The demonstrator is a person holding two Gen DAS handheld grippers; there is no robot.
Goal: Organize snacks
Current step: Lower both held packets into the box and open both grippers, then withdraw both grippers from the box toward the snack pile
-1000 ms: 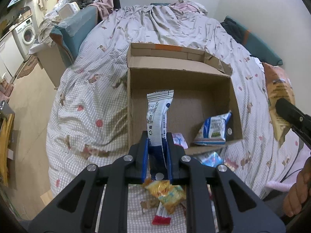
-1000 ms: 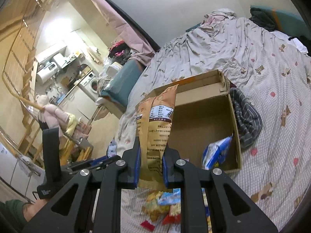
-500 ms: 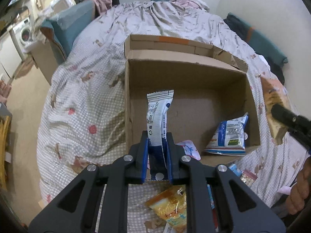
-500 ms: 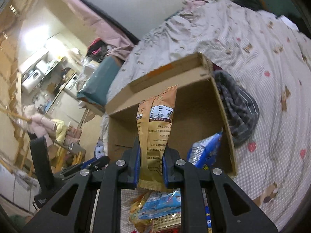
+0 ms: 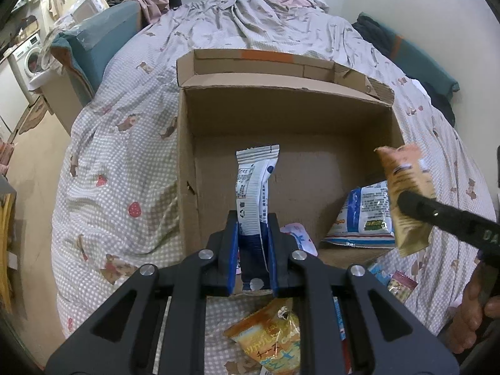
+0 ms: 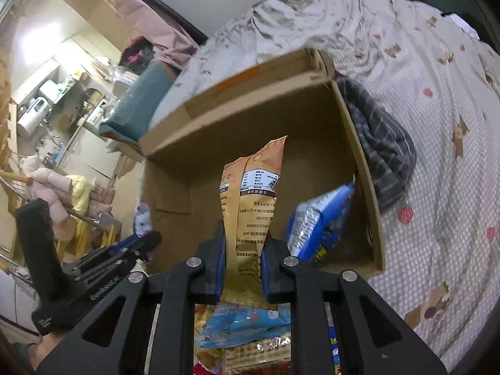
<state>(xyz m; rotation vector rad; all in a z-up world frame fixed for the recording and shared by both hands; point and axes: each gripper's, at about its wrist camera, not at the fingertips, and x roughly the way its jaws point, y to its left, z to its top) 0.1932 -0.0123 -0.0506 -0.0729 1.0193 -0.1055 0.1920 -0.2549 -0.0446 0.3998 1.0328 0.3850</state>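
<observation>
both grippers level over the box point(image 5: 187, 143), jaws pinching upright packets: white point(image 5: 254, 187), orange point(image 6: 253, 209).

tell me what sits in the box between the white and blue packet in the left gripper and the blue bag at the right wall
In the left wrist view, a small pale pink-and-blue packet lies on the cardboard box floor between the white and blue packet and the blue bag.

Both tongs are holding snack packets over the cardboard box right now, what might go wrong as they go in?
1. The left tongs pinch the white and blue packet near its bottom end, so it stands tall and may flop or slip on release.
2. The right tongs bring the orange packet in close beside them; the two could collide.
3. The blue bag leans on the cardboard box wall; a dropped packet might knock it over.
</observation>
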